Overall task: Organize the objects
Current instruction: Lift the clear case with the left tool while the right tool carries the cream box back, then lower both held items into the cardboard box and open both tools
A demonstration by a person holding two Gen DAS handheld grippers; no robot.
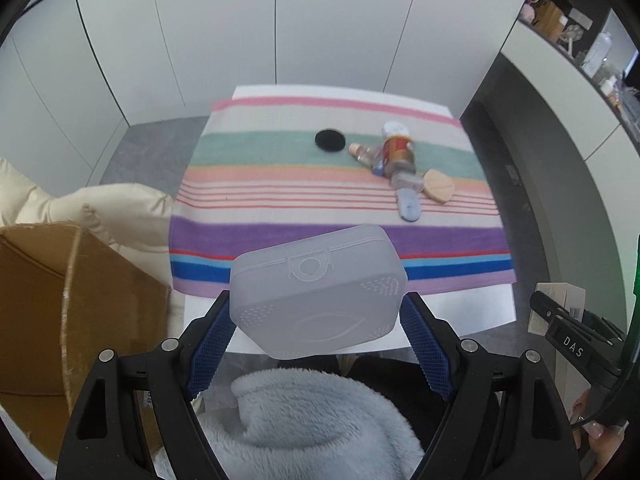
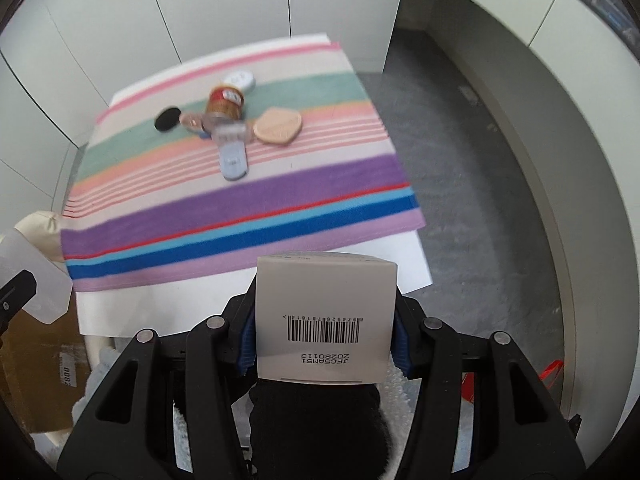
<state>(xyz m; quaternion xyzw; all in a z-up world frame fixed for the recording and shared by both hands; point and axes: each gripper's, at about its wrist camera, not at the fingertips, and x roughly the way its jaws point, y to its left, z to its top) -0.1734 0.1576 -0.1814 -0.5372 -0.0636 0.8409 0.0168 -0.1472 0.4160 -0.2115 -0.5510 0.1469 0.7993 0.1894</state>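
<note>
1. Our left hand-held gripper (image 1: 316, 320) is clenched on a frosted plastic case (image 1: 318, 292), with a blue pad (image 1: 212, 344) against each side. The case is tilted and held above the near edge of the bench (image 1: 460, 312).
2. Our right hand-held gripper (image 2: 324, 336) grasps a white carton (image 2: 325, 320), barcode face up, held over the bench's near edge (image 2: 400, 264).
3. A striped towel (image 1: 280, 208) covers most of the bench.
4. On the towel's far right part lies a cluster: a red-labelled jar (image 1: 398, 152), a small clear bottle (image 1: 364, 154), a blue oblong piece (image 1: 408, 206) and a peach compact (image 1: 438, 186). How far these touch one another we cannot tell.
5. A black round pad (image 1: 330, 140) lies just left of the cluster, apart from it.
6. Left of the towel, a cardboard box (image 1: 52, 292) stands beside a cream cushion (image 1: 120, 208).
</note>
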